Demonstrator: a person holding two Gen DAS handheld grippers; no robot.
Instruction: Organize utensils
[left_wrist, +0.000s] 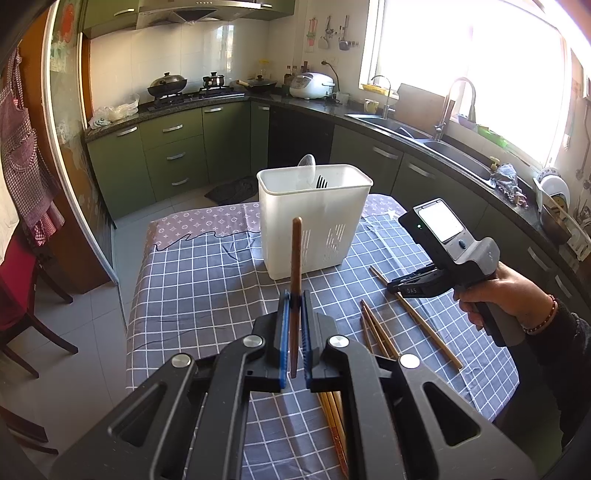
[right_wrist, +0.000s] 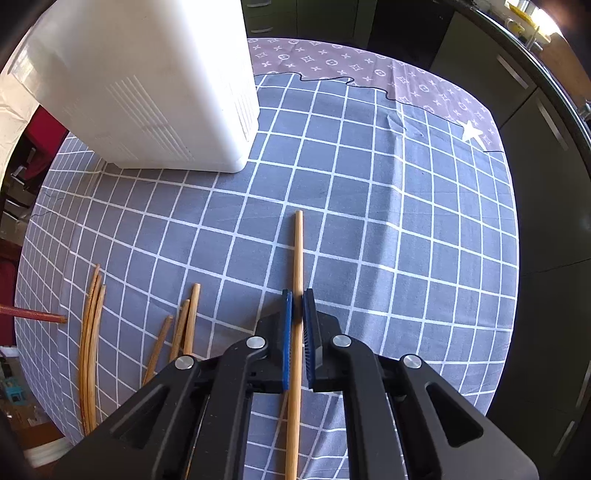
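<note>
My left gripper (left_wrist: 294, 301) is shut on a dark brown chopstick (left_wrist: 295, 266) and holds it upright above the table, in front of the white utensil holder (left_wrist: 314, 236). The holder contains a spoon (left_wrist: 307, 170) and a fork (left_wrist: 321, 182). My right gripper (right_wrist: 297, 301) is low over the table with its blue pads closed around a light bamboo chopstick (right_wrist: 296, 280) that lies on the checked tablecloth (right_wrist: 369, 229). The right gripper also shows in the left wrist view (left_wrist: 397, 287), at the right of the table. The holder (right_wrist: 147, 92) stands to its upper left.
Several loose chopsticks lie on the cloth (left_wrist: 376, 332) (right_wrist: 92, 332) (right_wrist: 184, 321). The dark chopstick's tip (right_wrist: 37, 316) enters the right wrist view from the left. Green cabinets, a sink (left_wrist: 406, 129) and a stove (left_wrist: 184, 92) surround the table. A red chair (left_wrist: 22, 288) stands left.
</note>
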